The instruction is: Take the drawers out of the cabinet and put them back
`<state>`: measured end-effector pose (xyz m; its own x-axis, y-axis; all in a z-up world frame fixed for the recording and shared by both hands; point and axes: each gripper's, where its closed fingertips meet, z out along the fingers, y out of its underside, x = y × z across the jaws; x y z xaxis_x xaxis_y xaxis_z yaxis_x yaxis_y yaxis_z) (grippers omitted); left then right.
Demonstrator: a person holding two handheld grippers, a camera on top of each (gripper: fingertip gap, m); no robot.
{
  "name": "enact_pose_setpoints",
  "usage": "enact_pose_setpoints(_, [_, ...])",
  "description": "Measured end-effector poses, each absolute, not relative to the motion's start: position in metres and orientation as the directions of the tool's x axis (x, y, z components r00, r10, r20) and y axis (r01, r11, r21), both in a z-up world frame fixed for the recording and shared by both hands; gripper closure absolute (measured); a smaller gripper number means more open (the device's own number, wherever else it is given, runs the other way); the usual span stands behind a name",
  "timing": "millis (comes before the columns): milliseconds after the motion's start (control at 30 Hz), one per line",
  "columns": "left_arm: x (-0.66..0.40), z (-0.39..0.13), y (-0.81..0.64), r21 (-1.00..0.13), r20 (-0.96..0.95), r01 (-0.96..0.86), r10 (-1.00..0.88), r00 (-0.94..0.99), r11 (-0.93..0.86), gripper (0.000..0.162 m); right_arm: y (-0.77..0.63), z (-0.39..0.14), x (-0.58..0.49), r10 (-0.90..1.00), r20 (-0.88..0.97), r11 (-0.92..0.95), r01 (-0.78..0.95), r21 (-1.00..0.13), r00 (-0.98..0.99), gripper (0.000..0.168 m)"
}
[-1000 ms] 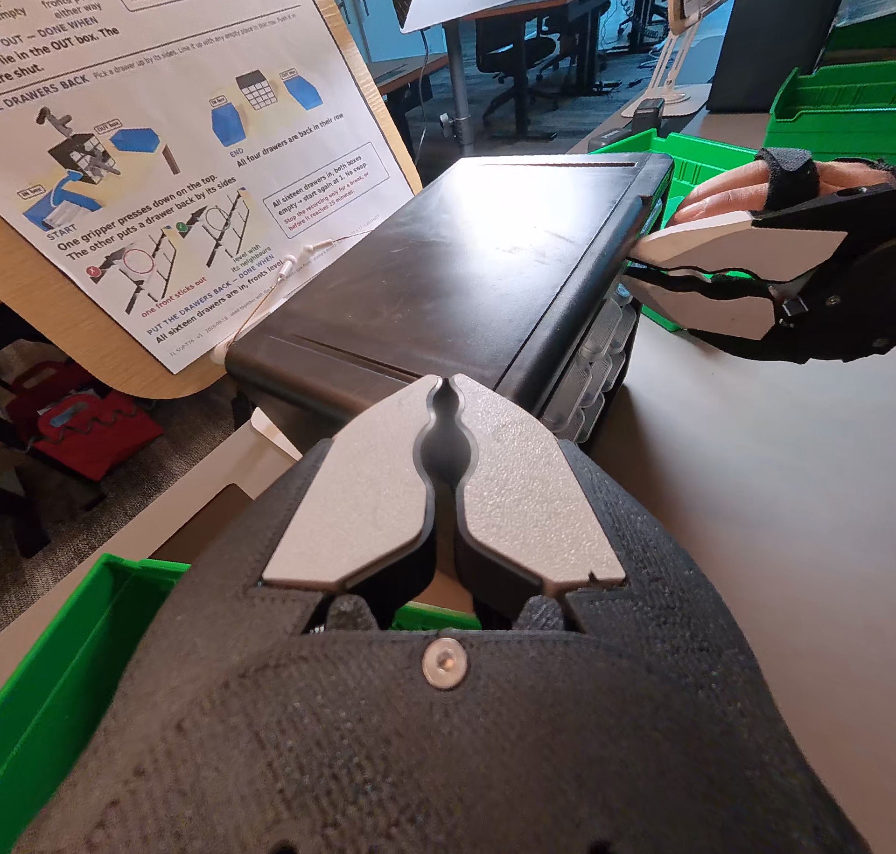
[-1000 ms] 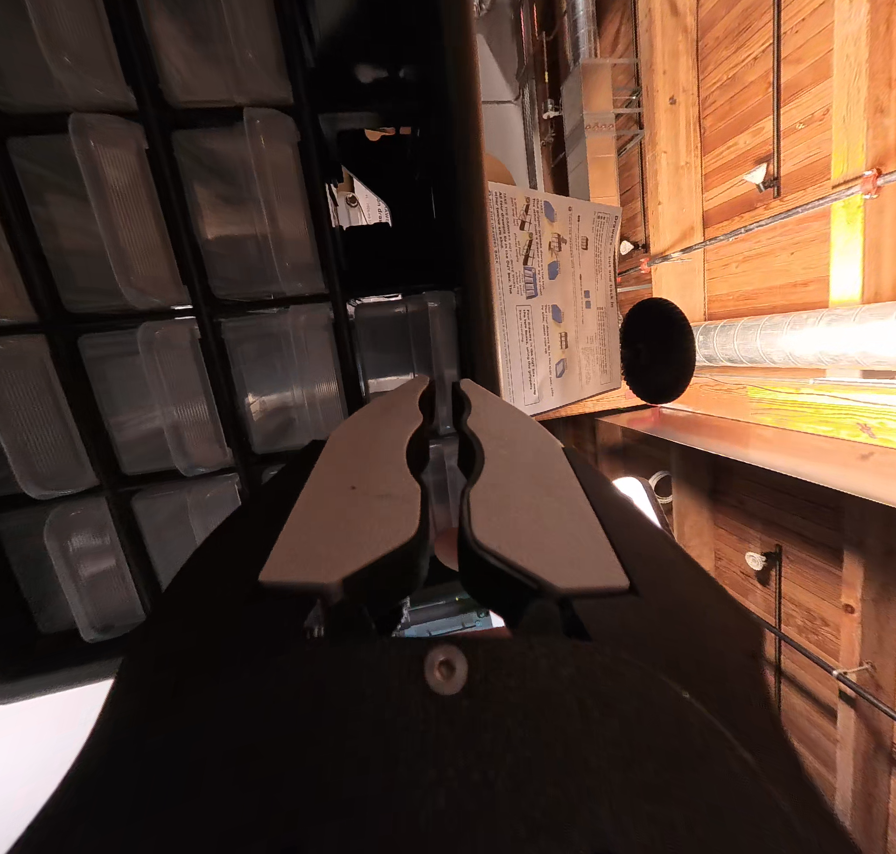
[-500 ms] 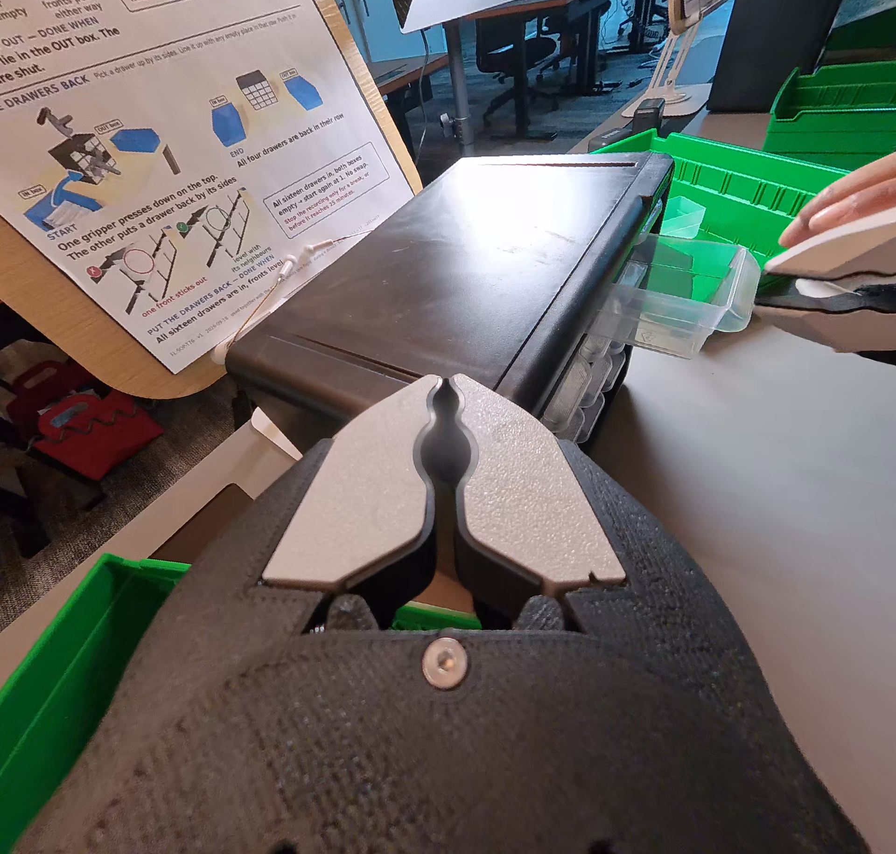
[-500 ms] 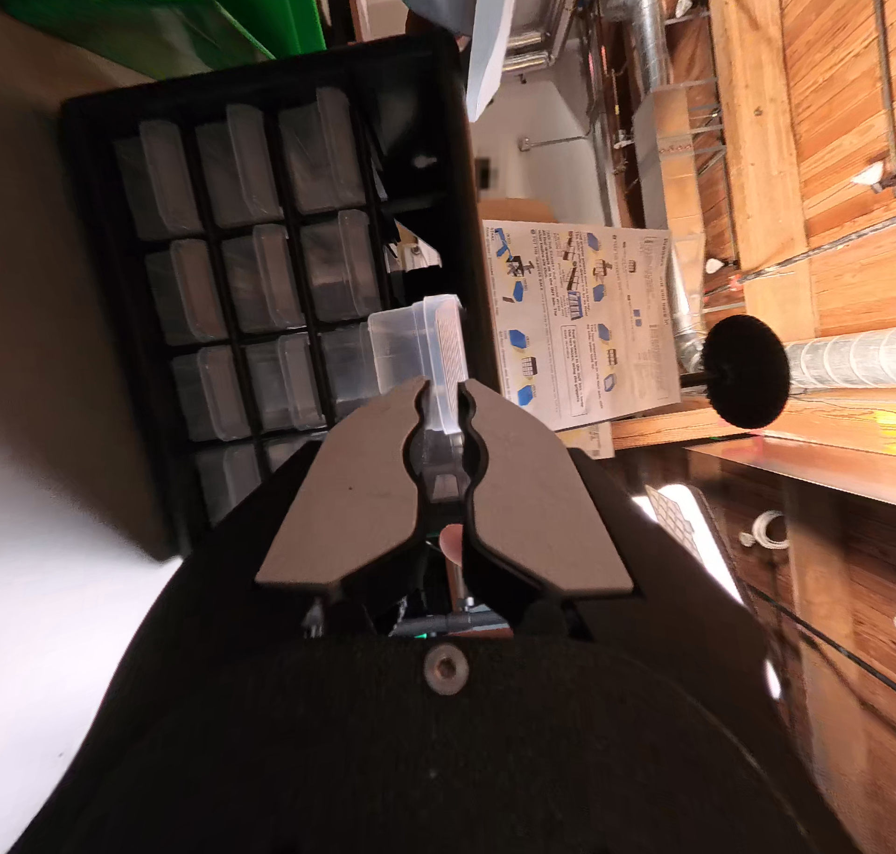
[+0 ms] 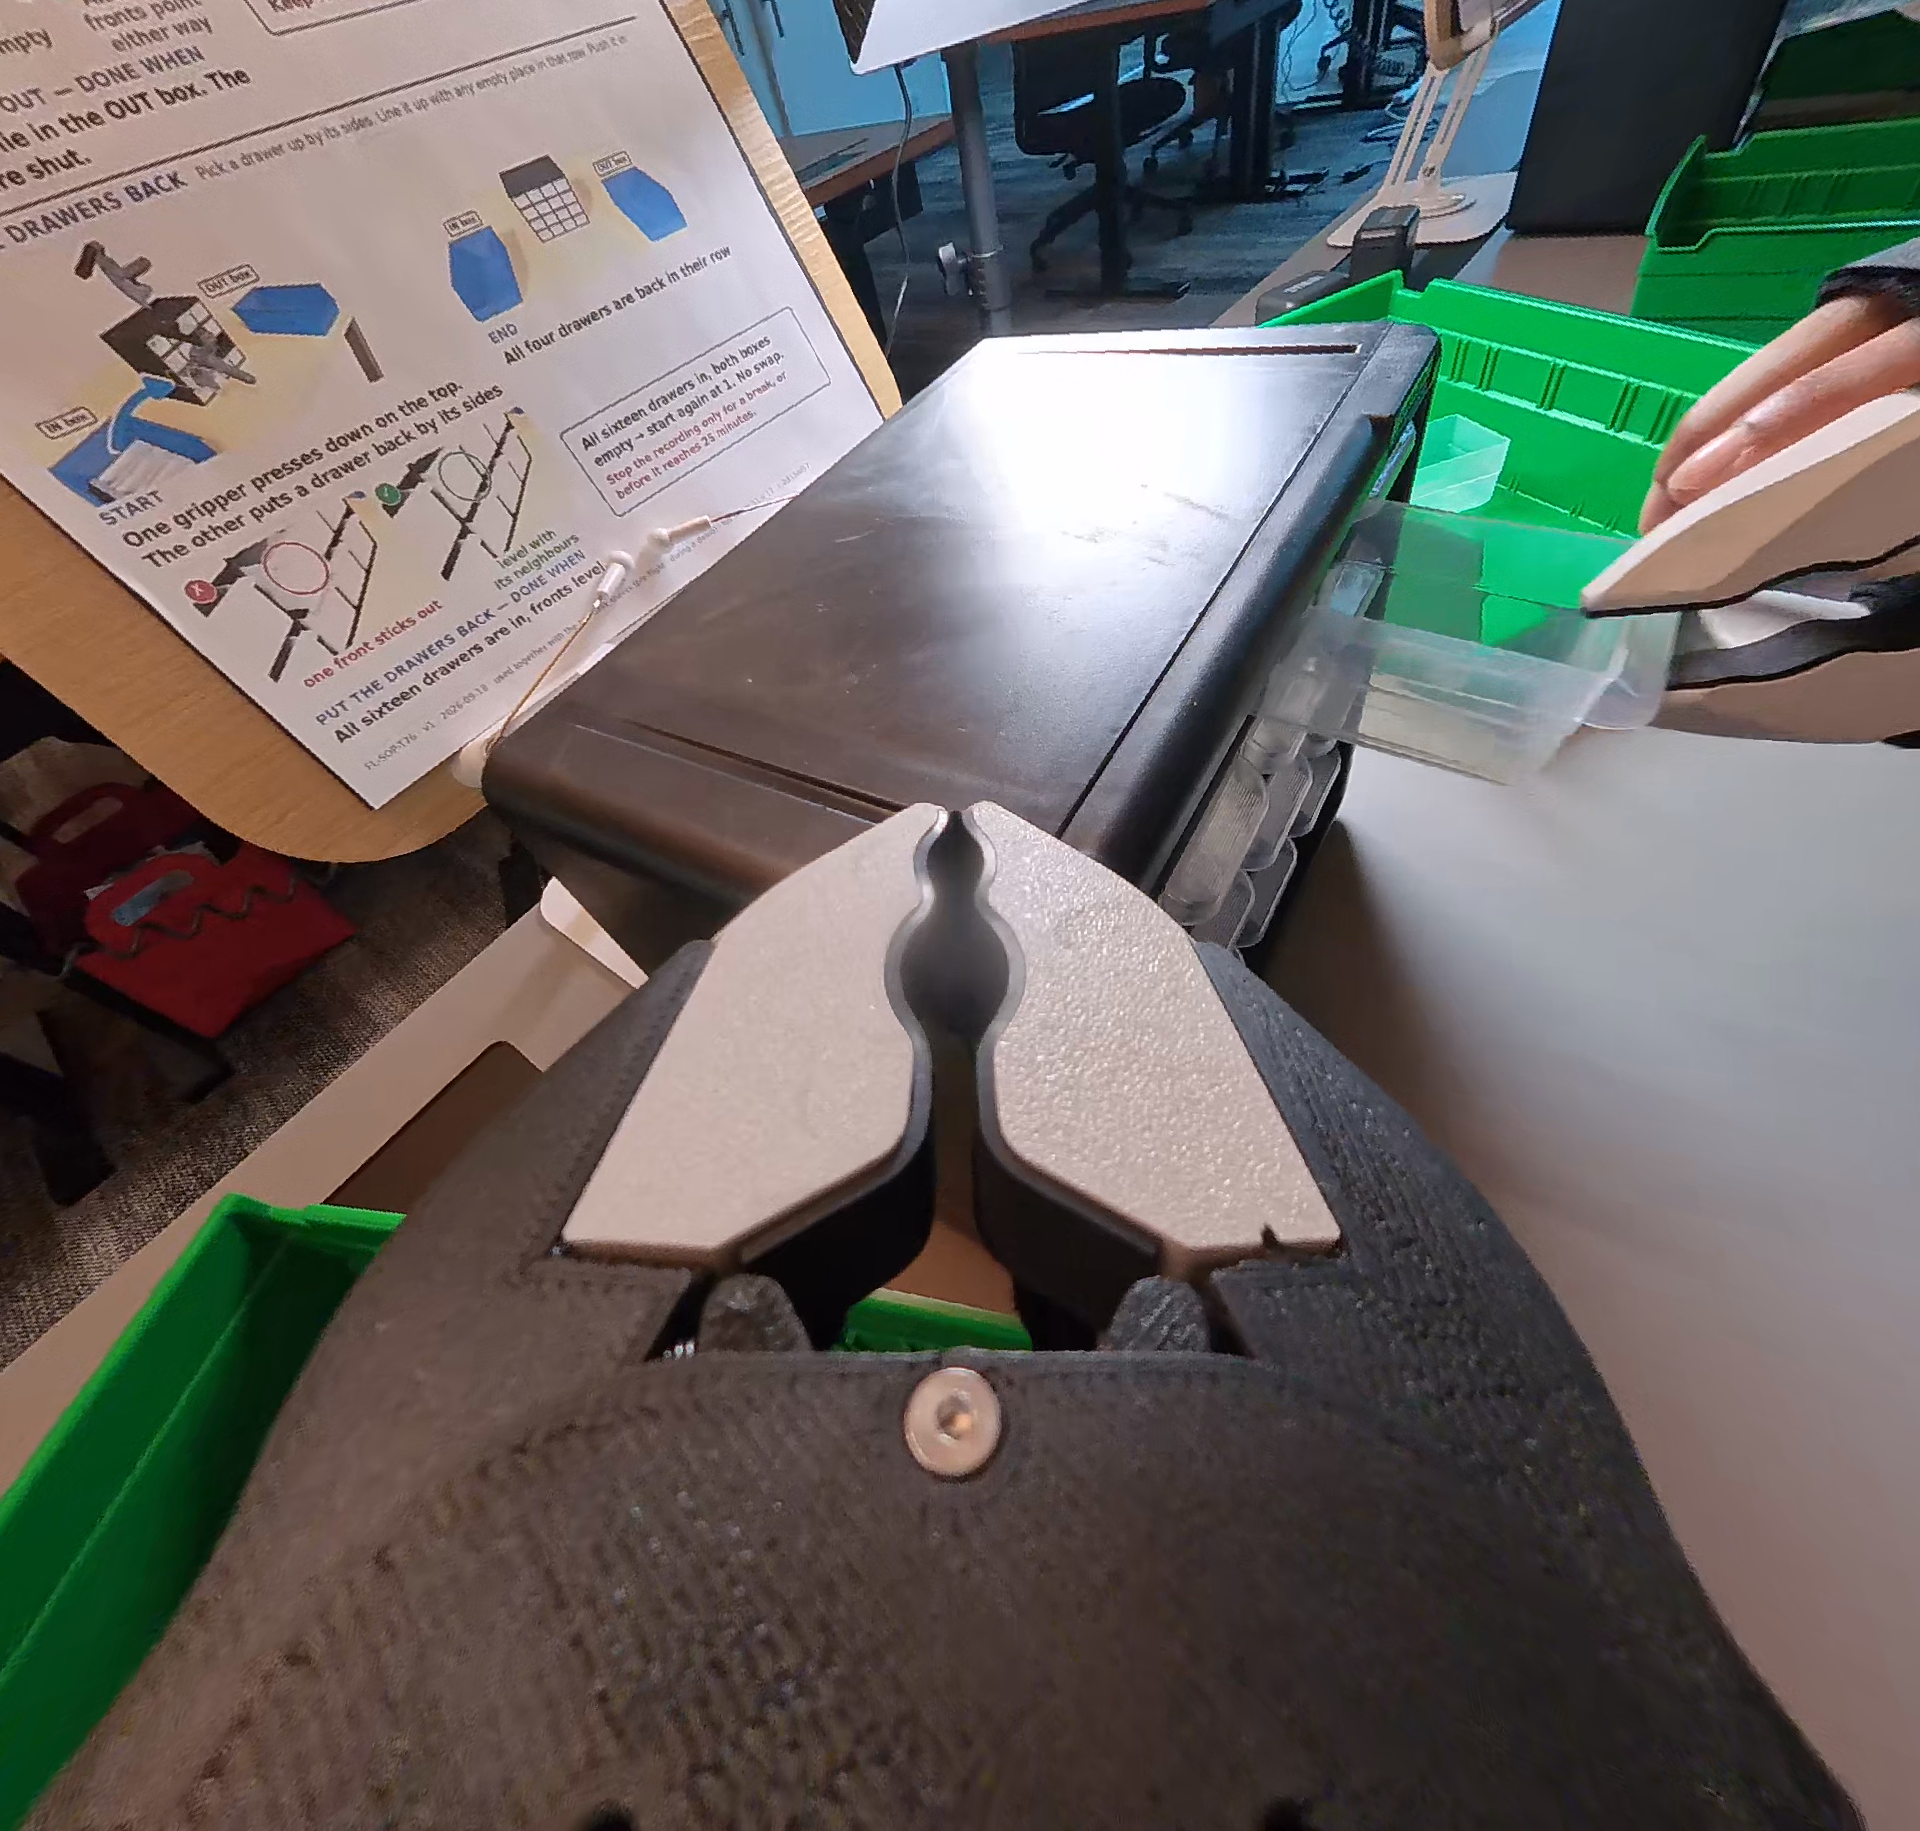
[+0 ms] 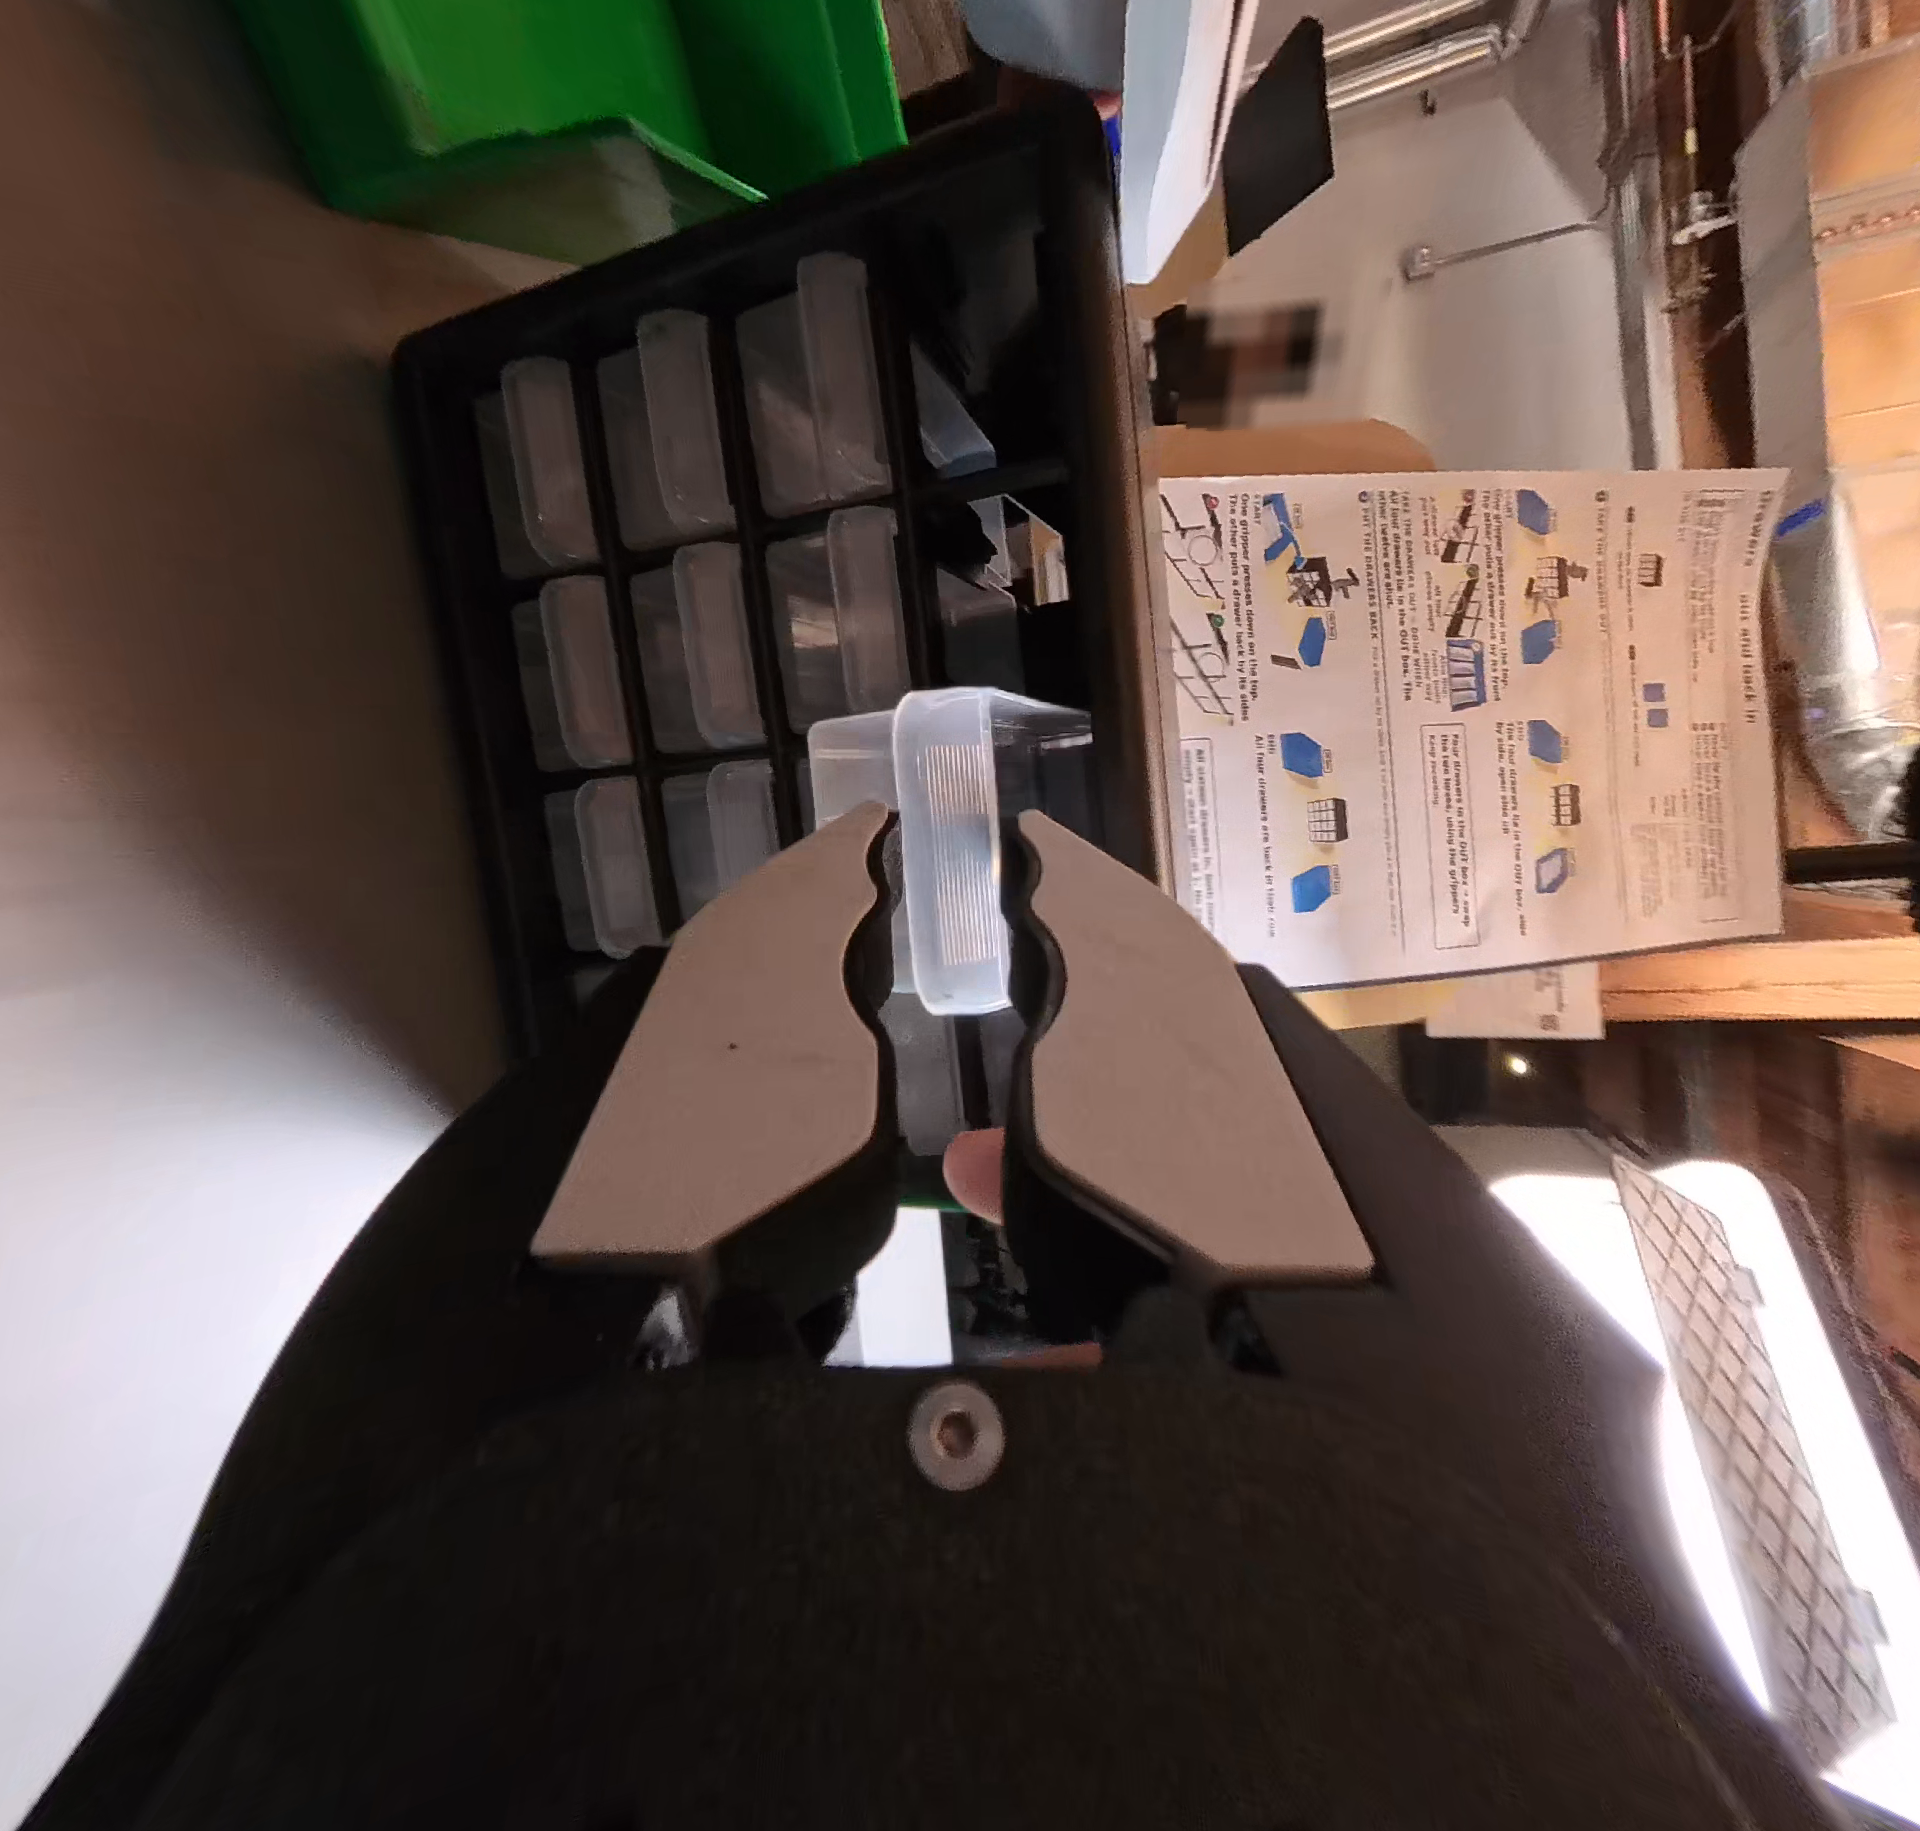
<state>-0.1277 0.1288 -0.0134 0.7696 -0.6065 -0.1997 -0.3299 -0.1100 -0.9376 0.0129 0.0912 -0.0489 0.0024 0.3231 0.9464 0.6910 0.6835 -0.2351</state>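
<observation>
1. An office of desks lies behind a pale bench (image 5: 1558,1106) carrying a black cabinet (image 5: 987,576)
2. Right tongs (image 6: 951,825) stand parted around the clear drawer's (image 6: 951,846) front lip, seemingly no longer clamped; the drawer reaches toward 12 o'clock, partly inside a top-row slot
3. Left tongs (image 5: 956,825) are clenched empty at the cabinet's top edge
4. A green bin (image 5: 1558,399) behind holds another clear drawer (image 5: 1465,456); most other slots are filled

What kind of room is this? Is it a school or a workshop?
Probably an office or lab workspace, not a school. Desks and office chairs stand behind, an instruction poster leans by the black drawer cabinet, and green storage bins sit on the table.
</observation>
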Motion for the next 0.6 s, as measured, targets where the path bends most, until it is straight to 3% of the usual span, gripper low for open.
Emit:
enact_pose_setpoints(33, [-0.128,-0.013,0.129,-0.938,-0.198,-0.329,-0.608,0.769,-0.111,0.162,0.086,-0.048,0.015,0.342,0.94,0.686,0.685,-0.247,-0.003,0.151])
enact_pose_setpoints(267, [-0.128,-0.013,0.129,-0.937,-0.199,-0.33,-0.605,0.771,-0.112,0.162,0.049,-0.034,0.029,0.458,0.888,0.688,0.649,-0.325,-0.041,0.151])
enact_pose_setpoints(467, [-0.128,-0.013,0.129,-0.936,-0.209,-0.335,-0.596,0.775,-0.109,0.162,0.048,-0.031,0.039,0.707,0.707,0.537,0.677,-0.503,-0.035,0.149])
enact_pose_setpoints(600, [-0.127,-0.013,0.129,-0.935,-0.21,-0.337,-0.597,0.774,-0.108,0.162,0.044,-0.034,0.042,0.693,0.716,0.56,0.691,-0.457,-0.088,0.149])
